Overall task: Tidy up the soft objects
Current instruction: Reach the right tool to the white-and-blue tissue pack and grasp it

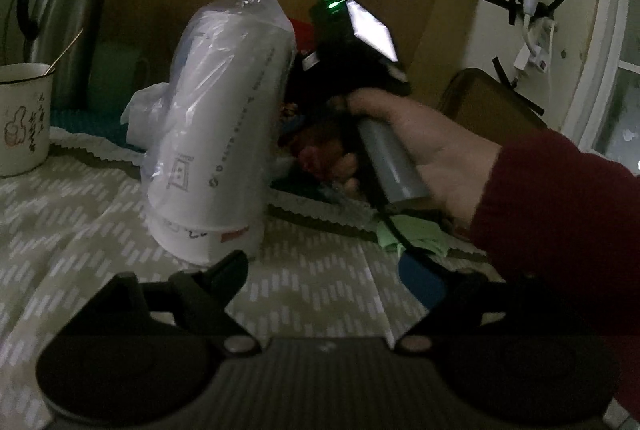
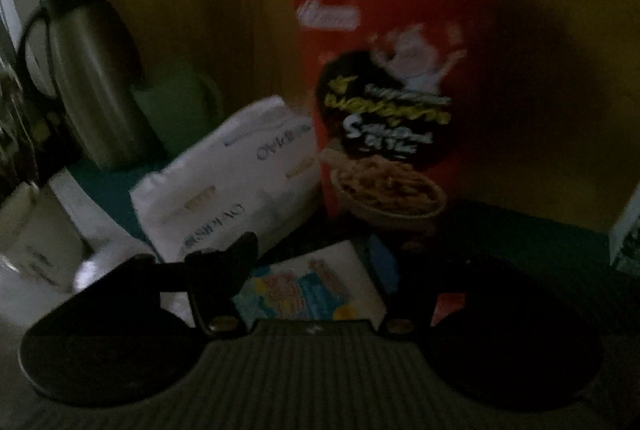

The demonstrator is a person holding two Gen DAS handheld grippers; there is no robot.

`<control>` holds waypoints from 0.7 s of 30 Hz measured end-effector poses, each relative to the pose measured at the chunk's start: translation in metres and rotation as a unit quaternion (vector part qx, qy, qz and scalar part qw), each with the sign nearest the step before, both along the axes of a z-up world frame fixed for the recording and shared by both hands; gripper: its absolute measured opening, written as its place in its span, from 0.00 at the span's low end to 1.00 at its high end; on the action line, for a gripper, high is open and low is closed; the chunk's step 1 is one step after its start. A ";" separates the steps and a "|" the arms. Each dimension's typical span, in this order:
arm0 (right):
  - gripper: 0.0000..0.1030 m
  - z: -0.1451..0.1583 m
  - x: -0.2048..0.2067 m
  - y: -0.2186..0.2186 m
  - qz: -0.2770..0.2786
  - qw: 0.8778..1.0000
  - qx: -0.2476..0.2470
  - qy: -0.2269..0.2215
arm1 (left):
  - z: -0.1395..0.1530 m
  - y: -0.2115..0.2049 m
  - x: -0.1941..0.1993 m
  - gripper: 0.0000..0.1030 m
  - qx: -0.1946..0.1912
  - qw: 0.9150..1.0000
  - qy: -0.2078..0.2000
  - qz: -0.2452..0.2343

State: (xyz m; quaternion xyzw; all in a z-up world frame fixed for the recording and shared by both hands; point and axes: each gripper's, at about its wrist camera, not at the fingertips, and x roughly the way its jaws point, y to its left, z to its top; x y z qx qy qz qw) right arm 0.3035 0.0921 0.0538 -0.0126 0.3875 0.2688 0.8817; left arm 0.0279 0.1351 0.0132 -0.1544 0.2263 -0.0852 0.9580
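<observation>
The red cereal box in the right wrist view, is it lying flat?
No, the red cereal box stands upright against the brown wall behind it.

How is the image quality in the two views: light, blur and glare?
Left wrist view: dim but fairly sharp; a bright glare patch sits on the black handheld gripper, and the plastic-wrapped white paper cup stack reflects light. Right wrist view: darker and motion-blurred; the red cereal box print is unreadable.
</observation>
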 end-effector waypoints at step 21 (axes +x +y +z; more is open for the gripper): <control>0.63 -0.005 -0.083 -0.086 0.024 0.993 -0.113 0.012 | 0.004 0.007 -0.011 0.93 -0.005 0.999 -0.032 0.014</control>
